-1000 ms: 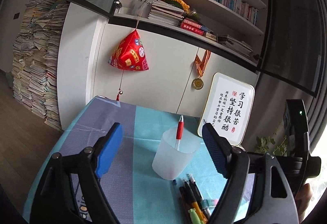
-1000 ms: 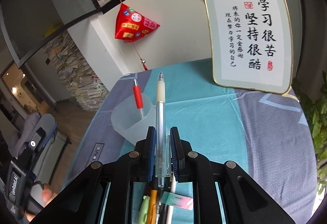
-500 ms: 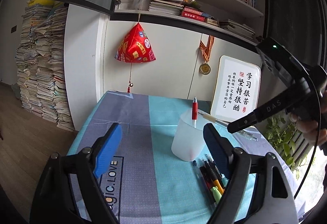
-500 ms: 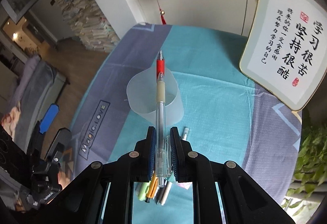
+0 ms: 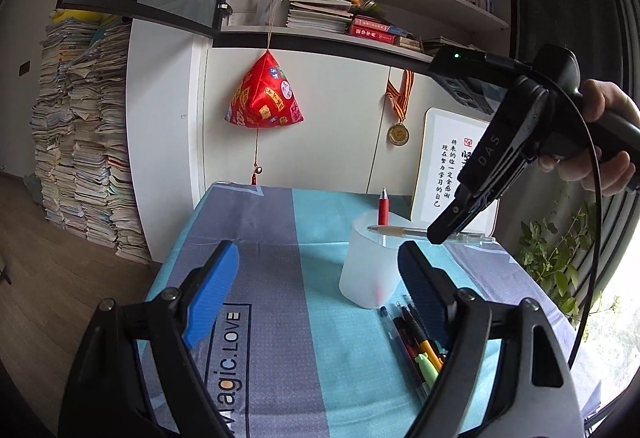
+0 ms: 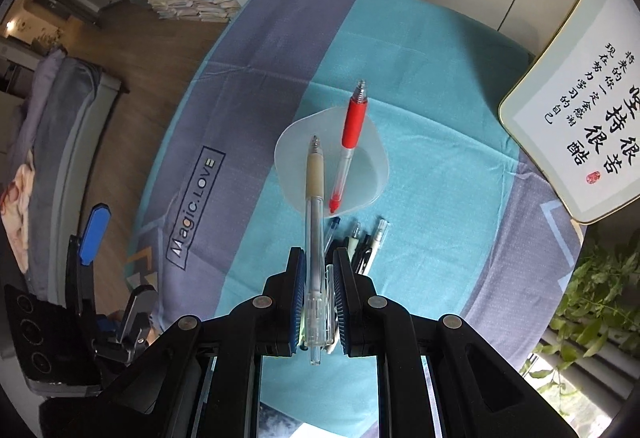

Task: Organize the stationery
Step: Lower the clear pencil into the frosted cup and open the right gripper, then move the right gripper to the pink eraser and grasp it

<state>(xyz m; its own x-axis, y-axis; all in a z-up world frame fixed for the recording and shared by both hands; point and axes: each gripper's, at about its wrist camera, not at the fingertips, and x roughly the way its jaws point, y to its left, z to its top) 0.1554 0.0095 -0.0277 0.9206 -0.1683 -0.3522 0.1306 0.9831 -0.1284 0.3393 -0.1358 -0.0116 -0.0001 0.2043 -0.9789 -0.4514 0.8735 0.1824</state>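
A frosted plastic cup (image 6: 332,166) (image 5: 370,266) stands on the teal and grey tablecloth, with a red pen (image 6: 352,126) (image 5: 384,207) leaning inside. My right gripper (image 6: 318,278) (image 5: 442,234) is shut on a clear pen with a beige grip (image 6: 315,198) (image 5: 404,231). That pen points down, its tip above the cup's mouth. A hand holds this gripper above and right of the cup. My left gripper (image 5: 316,278) stands open near the table's front, nothing between its blue pads. Several loose pens and markers (image 5: 416,346) (image 6: 360,242) lie beside the cup.
A framed calligraphy board (image 6: 576,110) (image 5: 448,166) leans at the back right of the table. A red pyramid ornament (image 5: 264,98) and a medal (image 5: 398,134) hang on the white cabinet. A green plant (image 5: 556,258) is on the right, paper stacks (image 5: 80,142) on the left.
My right gripper has tipped from nearly level to pointing steeply down, and the clear pen's tip now hangs over the cup's mouth. In the left wrist view it has risen. My left gripper rolled slightly.
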